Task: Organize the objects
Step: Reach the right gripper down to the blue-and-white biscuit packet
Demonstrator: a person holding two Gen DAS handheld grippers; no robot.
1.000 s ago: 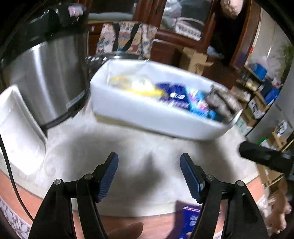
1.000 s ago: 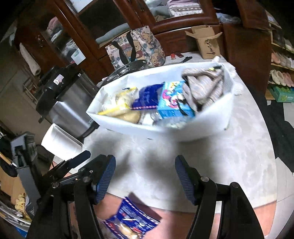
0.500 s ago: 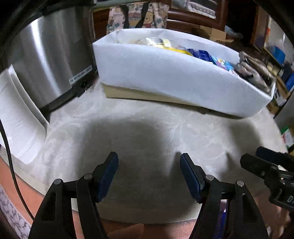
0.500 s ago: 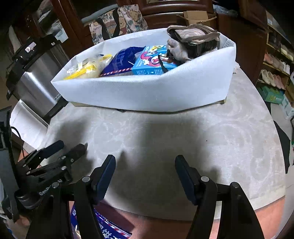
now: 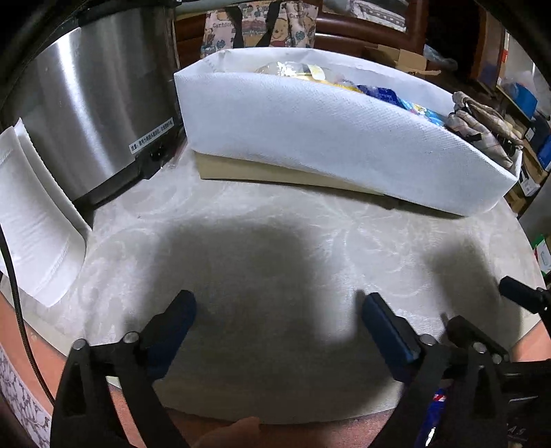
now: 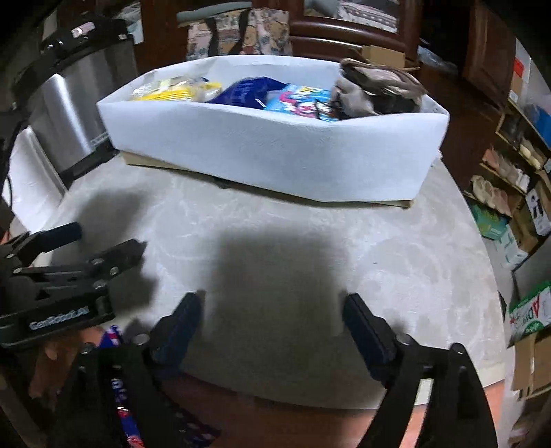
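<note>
A white fabric bin (image 5: 344,138) stands at the far side of the round table (image 5: 275,241); it also shows in the right wrist view (image 6: 275,151). It holds yellow packets (image 6: 172,91), a blue pouch (image 6: 248,91), a colourful box (image 6: 303,103) and a grey plaid bag (image 6: 378,89). My left gripper (image 5: 279,320) is open and empty, low over the table's near edge. My right gripper (image 6: 272,320) is open and empty beside it. A blue snack packet (image 6: 120,396) lies below the table edge, partly hidden behind the right gripper's left finger.
A steel cooker (image 5: 86,103) stands at the table's left, with a white paper roll (image 5: 31,220) in front of it. A patterned tote bag (image 5: 258,24) and wooden cabinets lie behind. Shelves and boxes (image 6: 516,206) stand at the right.
Both grippers have dropped lower and pulled back toward the table's near edge. The bin now looks farther and is seen from the side. Both stay open.
</note>
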